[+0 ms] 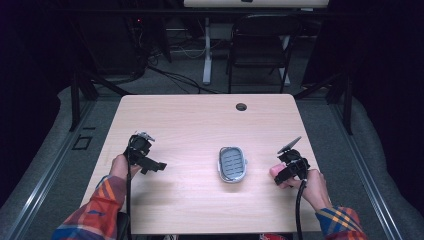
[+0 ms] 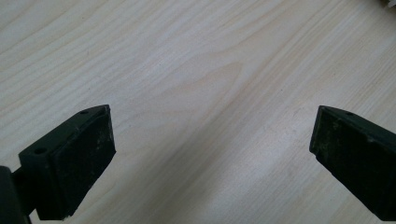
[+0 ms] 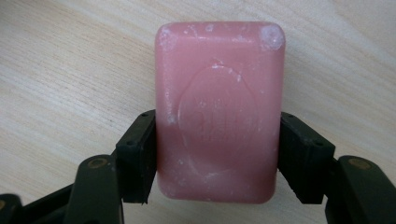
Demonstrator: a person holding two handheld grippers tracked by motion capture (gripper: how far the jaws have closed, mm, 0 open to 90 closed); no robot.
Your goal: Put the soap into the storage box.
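A pink bar of soap [image 3: 219, 112] lies flat on the light wood table [image 1: 200, 120], and both pads of my right gripper [image 3: 219, 154] press against its long sides. In the high view that right gripper [image 1: 281, 175] sits at the table's right, with the pink soap [image 1: 275, 171] peeking out at its tip. A grey oval soap dish [image 1: 232, 164] with a ribbed floor rests in the middle of the table, left of the soap. My left gripper [image 1: 159, 166] hovers at the left. Its jaws stand wide apart over bare wood, as the left gripper [image 2: 212, 140] view shows.
A round cable hole [image 1: 241, 106] sits near the table's far edge. Beyond the table stand a black folding chair [image 1: 260, 45] and a white desk leg [image 1: 207, 50]. Cables lie on the grey floor.
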